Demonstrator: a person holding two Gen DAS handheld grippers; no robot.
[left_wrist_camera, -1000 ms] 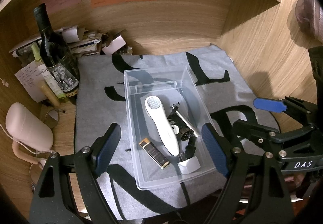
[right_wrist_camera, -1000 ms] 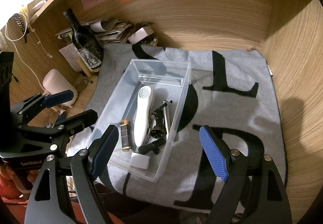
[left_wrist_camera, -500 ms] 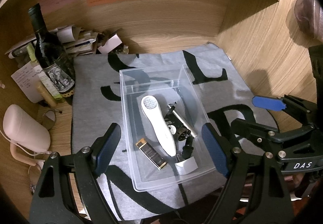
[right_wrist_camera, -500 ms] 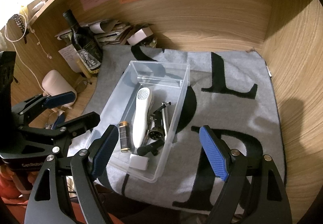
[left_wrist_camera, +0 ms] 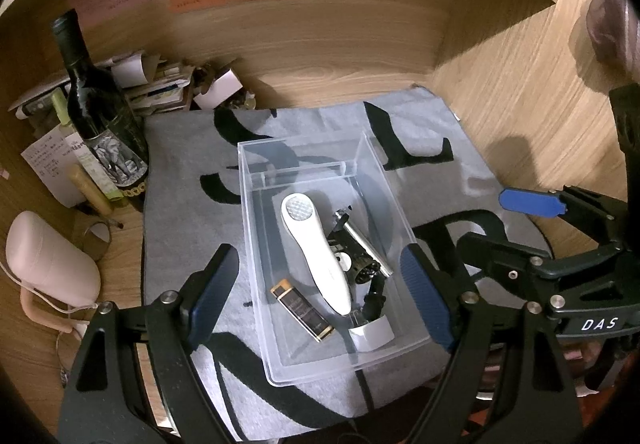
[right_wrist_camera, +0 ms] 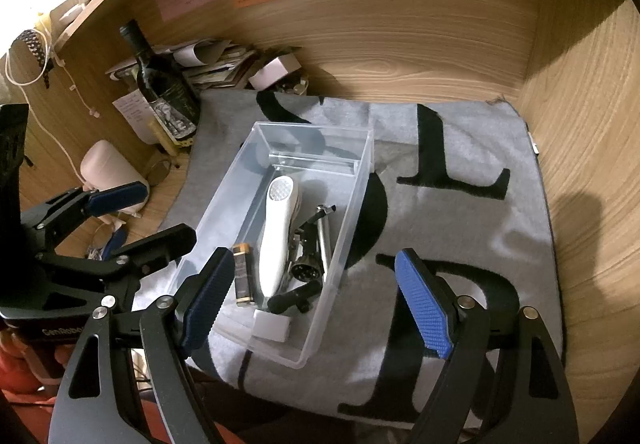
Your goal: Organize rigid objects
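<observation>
Wood-panelled alcove, with coloured paper notes on the back wall; a desk point(left_wrist_camera: 520, 115) carries a grey mat point(left_wrist_camera: 176, 179) with large black letters. Landmark for all positions: the clear plastic bin point(left_wrist_camera: 394, 203), which sits near the middle of the mat.

Contents of the bin: a white handheld device point(left_wrist_camera: 316, 248) lying lengthwise at its centre; a dark metal tool assembly point(left_wrist_camera: 356, 244) touching the device on its right; a small black-and-gold bar point(left_wrist_camera: 303, 310) left of the device near the front wall; a white block point(left_wrist_camera: 372, 330) at the front right corner. The rear section behind a clear divider appears empty. No loose rigid item is visible on the mat around the bin.

Outside the bin, to its left rear: a wine bottle point(left_wrist_camera: 104, 123), a pile of papers point(left_wrist_camera: 152, 83), and a pale pink object point(left_wrist_camera: 48, 264) off the mat.

Left gripper point(left_wrist_camera: 320, 300): fingers spread wide, holding nothing, touching nothing, poised above the front of the bin. Right gripper point(right_wrist_camera: 316, 304): fingers likewise wide apart, empty, above the front right of the bin and the mat.

Assessment: collection appears largely complete. Any further step is likely tidying within the bin or moving it. Recommended practice: descend vertically, straddle one item across its narrow width, avoid the thin walls, and steady the bin with the other gripper, since light plastic will probably slide on fabric.
</observation>
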